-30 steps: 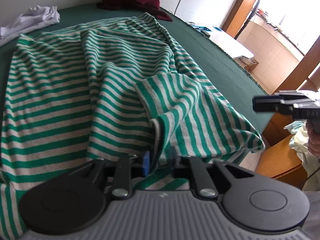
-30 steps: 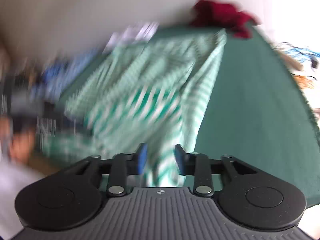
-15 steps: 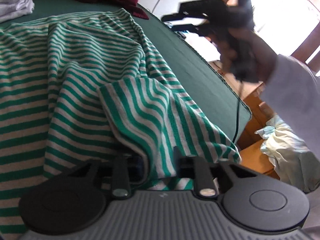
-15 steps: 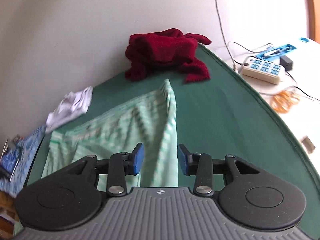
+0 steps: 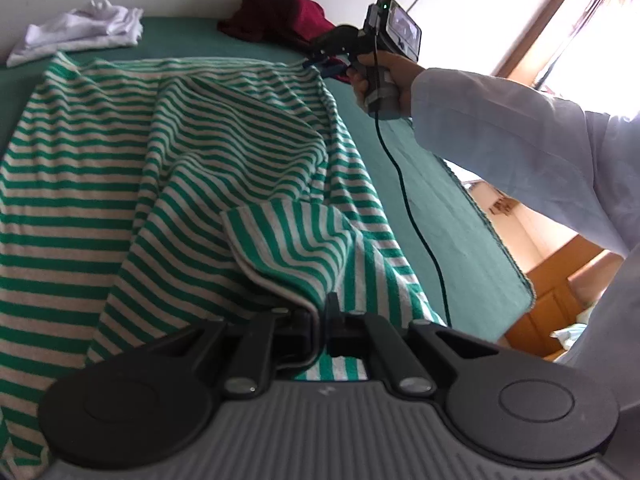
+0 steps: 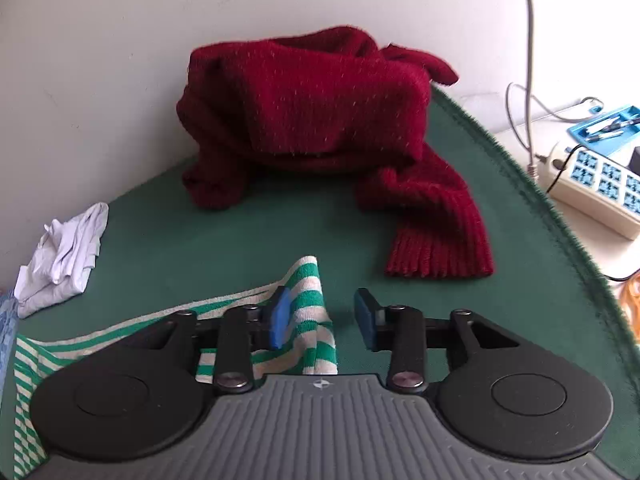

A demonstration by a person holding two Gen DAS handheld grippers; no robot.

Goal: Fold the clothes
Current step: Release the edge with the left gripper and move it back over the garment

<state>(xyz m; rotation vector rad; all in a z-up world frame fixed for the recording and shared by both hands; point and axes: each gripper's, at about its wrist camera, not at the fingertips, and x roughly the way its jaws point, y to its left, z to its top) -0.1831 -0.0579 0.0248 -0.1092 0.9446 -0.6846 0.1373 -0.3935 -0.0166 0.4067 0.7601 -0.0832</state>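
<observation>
Striped shirt [image 5: 168,184] hem pinched in my left hand-held gripper [image 5: 320,320]; right hand-held gripper [image 6: 320,316] closing around the far corner, next lift both together.

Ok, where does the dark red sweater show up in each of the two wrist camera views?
Left wrist view: the dark red sweater lies small at top centre, against the wall, partly behind the right gripper.
Right wrist view: it fills the upper middle, one sleeve trailing toward lower right.
Shared landmark: the crumpled white garment, left of the sweater in both.
</observation>
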